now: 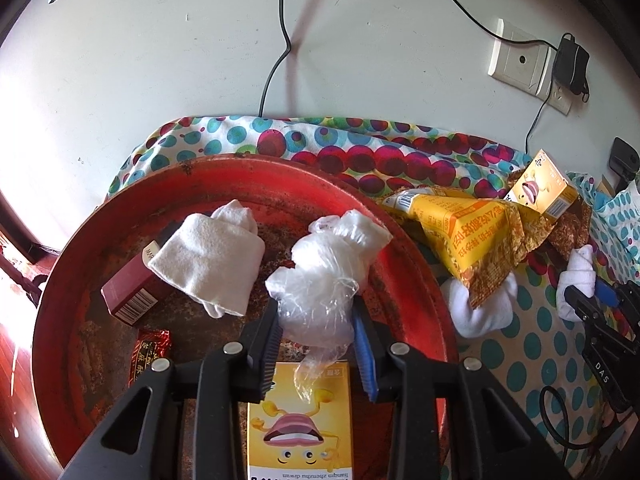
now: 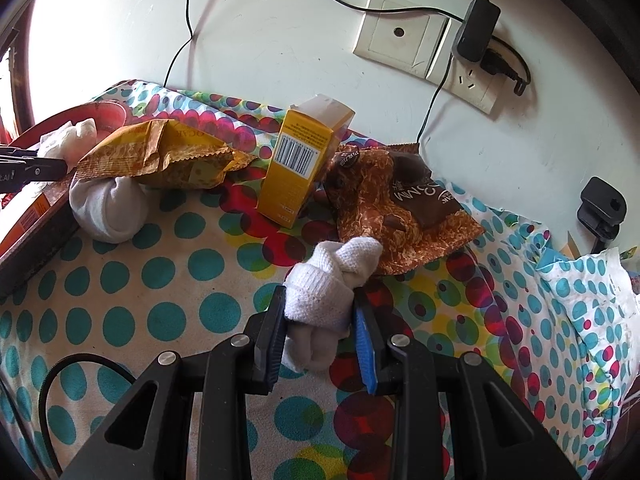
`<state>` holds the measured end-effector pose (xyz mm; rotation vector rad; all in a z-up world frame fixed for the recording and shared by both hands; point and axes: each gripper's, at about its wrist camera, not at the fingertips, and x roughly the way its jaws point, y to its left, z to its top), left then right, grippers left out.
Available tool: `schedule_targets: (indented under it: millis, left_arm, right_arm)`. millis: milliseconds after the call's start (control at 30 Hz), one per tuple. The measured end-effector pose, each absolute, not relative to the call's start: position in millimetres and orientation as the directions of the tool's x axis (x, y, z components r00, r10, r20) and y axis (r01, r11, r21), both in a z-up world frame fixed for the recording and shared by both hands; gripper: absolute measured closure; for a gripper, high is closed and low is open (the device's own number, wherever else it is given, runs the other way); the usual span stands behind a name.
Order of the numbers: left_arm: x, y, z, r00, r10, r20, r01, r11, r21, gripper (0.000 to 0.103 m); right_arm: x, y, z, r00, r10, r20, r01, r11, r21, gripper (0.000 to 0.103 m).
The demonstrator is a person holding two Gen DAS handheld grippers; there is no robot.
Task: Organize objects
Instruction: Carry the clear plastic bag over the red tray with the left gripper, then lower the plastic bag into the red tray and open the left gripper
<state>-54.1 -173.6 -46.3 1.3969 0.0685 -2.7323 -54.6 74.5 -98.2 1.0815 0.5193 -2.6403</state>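
Fingers of the left gripper (image 1: 316, 324) pinch a crumpled clear plastic bag (image 1: 324, 276) above the red tray (image 1: 404, 216), near its right rim. Inside the tray lie a folded white cloth (image 1: 212, 260) over a dark red box (image 1: 128, 296) at left, a red foil packet (image 1: 150, 356) and a yellow box (image 1: 300, 424) at the near edge. Little bare tray floor shows between them.

The right gripper (image 2: 320, 320) is closed on a balled white sock (image 2: 324, 292) over the dotted cloth (image 2: 160, 280) covering the surface. Just past the sock a brown snack packet (image 2: 400, 208) lies flat, touching an upright yellow carton (image 2: 300, 160). To the left, a yellow snack bag (image 2: 160, 156) rests on a second balled sock (image 2: 108, 204) that sits against the tray's outer edge (image 2: 40, 248). Open dotted cloth stretches near and left of the held sock. The far wall carries a socket plate (image 2: 404, 40) with a black plug (image 2: 476, 32).
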Motion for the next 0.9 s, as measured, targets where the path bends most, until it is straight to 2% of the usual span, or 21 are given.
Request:
schedule_targets:
  millis: [367,900]
  left_arm:
    - [-51.2,-175.4,-35.7,-0.604,-0.021,-0.797,0.069,-0.997,-0.027,0.053]
    - [-44.0,-191.4,-18.9,-0.619,-0.034,-0.785,0.089,-0.996,-0.027,0.050]
  right_arm:
    - [-47.7,67.2,-95.8,-0.709,-0.109,-0.697,0.376,-0.895,-0.241,0.074]
    - [-12.4,19.3,-53.1,-0.712,-0.281,-0.643,0.481,-0.863,-0.155,0.074]
